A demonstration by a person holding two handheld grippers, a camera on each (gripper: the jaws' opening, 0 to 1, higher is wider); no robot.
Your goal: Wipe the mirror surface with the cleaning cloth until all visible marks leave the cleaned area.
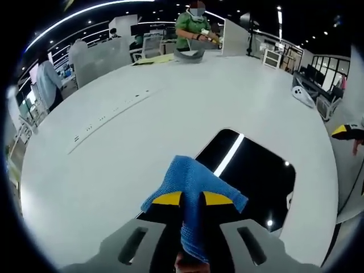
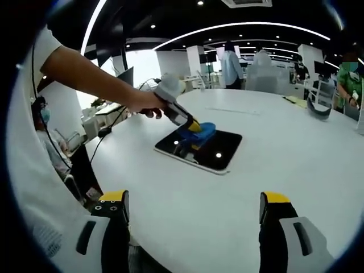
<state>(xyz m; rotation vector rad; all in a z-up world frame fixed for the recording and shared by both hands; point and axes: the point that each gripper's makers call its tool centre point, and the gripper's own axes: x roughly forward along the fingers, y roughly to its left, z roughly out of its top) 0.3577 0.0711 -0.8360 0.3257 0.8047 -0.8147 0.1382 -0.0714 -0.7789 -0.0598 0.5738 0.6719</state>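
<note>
Left tongs (image 1: 193,200) clamp the blue cloth (image 1: 190,185), pressing it onto the mirror (image 2: 199,149) lying flat on the white table (image 2: 273,153), ready to rub. Right tongs (image 2: 193,207) hang wide apart, well back, keeping the workspace visible.

mirror (image 2: 200,149) flat on table (image 2: 284,170), cloth (image 2: 203,132) on mirror in left gripper (image 2: 193,126), right gripper (image 2: 193,213) well apart

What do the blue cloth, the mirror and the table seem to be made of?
Blue cloth: soft knitted or microfibre-like fabric, by its nubbly weave and limp folds, clamped in the left gripper. Mirror: glossy glass-like slab, dark, reflecting ceiling lights sharply. Table: smooth white top, probably laminate or painted board; matte, with only soft sheen.
</note>
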